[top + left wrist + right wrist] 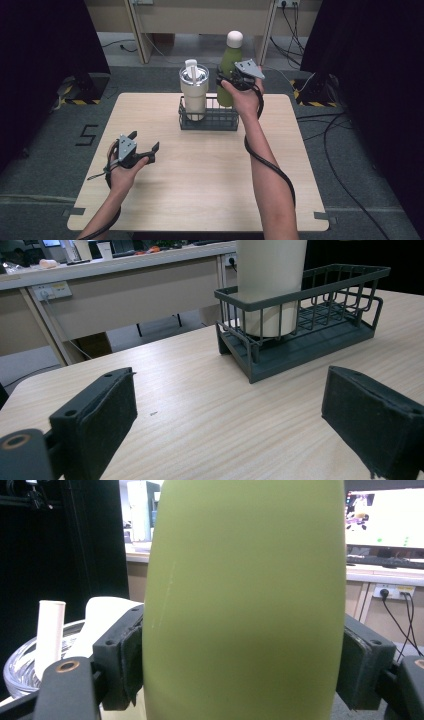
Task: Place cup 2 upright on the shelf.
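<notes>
Above the basket (208, 120), the right gripper (231, 80) clamps its jaws on the green bottle (229, 65); nearer the person, the left gripper (145, 145) hangs wide open

Left tool (147, 141) hovers low with its 2 jaws spread wide; right tool (231, 80) is raised, arm outstretched, jaws clamped.

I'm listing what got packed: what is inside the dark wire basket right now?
A cream tumbler with a clear lid stands in the basket's left end. The green bottle, clamped by the right gripper, is at its right end; hand and gripper hide whether its base is inside.
</notes>
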Available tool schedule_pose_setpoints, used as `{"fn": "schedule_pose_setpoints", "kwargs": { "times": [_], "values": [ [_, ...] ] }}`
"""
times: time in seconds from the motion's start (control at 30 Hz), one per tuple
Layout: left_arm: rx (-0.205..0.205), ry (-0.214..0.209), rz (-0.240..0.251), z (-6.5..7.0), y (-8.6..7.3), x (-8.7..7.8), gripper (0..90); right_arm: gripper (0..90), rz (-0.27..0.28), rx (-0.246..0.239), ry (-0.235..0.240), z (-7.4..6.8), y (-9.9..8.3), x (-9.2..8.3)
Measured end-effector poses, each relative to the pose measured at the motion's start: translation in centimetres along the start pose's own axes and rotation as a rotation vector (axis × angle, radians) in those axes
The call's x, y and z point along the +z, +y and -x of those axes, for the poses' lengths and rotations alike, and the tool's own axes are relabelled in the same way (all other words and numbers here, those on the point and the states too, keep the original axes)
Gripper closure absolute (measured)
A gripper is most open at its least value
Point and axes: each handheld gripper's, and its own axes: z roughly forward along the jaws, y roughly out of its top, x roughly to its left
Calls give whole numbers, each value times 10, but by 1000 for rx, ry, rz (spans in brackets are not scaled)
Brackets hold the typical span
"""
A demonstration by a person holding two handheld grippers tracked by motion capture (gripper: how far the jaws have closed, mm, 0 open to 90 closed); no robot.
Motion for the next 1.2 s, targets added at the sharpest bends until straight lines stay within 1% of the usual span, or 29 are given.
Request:
{"fn": "schedule_pose_setpoints", "kwargs": {
  "times": [0.53,0.83,1.2],
  "values": [
    [1,2,-1,0,-1,0,67,223,-29,7,-24,5,-9,11],
    [0,3,-1,-1,0,0,67,223,-39,11,-24,4,-10,15],
    [-1,4,0,-1,0,0,66,223,-58,15,-25,3,-16,21]
  ]
}}
